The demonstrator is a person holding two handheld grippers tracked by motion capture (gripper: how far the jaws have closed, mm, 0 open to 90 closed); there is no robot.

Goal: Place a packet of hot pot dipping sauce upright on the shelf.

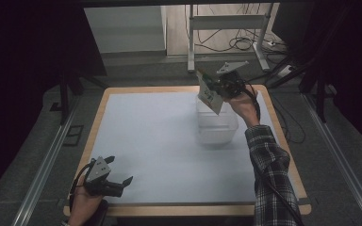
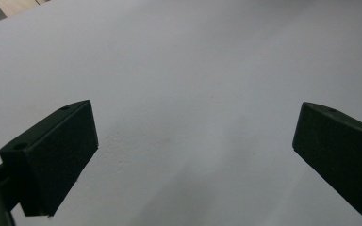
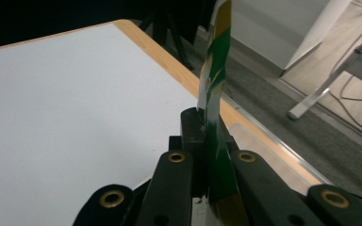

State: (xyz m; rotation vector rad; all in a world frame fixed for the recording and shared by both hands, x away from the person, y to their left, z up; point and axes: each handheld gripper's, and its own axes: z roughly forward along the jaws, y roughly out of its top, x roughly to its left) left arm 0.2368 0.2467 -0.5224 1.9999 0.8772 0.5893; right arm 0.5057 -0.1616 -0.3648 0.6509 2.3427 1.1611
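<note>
From the high view, a table [image 1: 101,122] with a pale wooden rim carries a smooth, matte white sheet across nearly all of its top. At the far right part of that sheet stands a clear plastic tub [image 1: 217,127], rectangular with rounded corners and thin translucent walls. The right gripper [image 1: 220,88], black with a grey three-cornered plate on top, is held in the air above the tub's far edge by a hand that comes out of a checked sleeve [image 1: 268,165]; a flat, thin packet [image 1: 209,94], pale with printed marks, hangs tilted from its jaws over the tub, its lower corner pointing down toward the opening. The left gripper [image 1: 120,183] rests low at the near left corner of the table, its jaws spread apart, holding nothing. In the left gripper view, the left gripper [image 2: 193,146] shows two blocky matte-black jaws standing wide apart over the bare white surface, which looks faintly grainy. In the right gripper view, the right gripper [image 3: 212,155] has its two black jaws, each with brass-ringed screw holes, pressed together on the packet [image 3: 214,94], seen edge-on as a thin glossy strip of green, white and yellow that rises slightly buckled above the jaws, with the table's wooden edge behind it.
</note>
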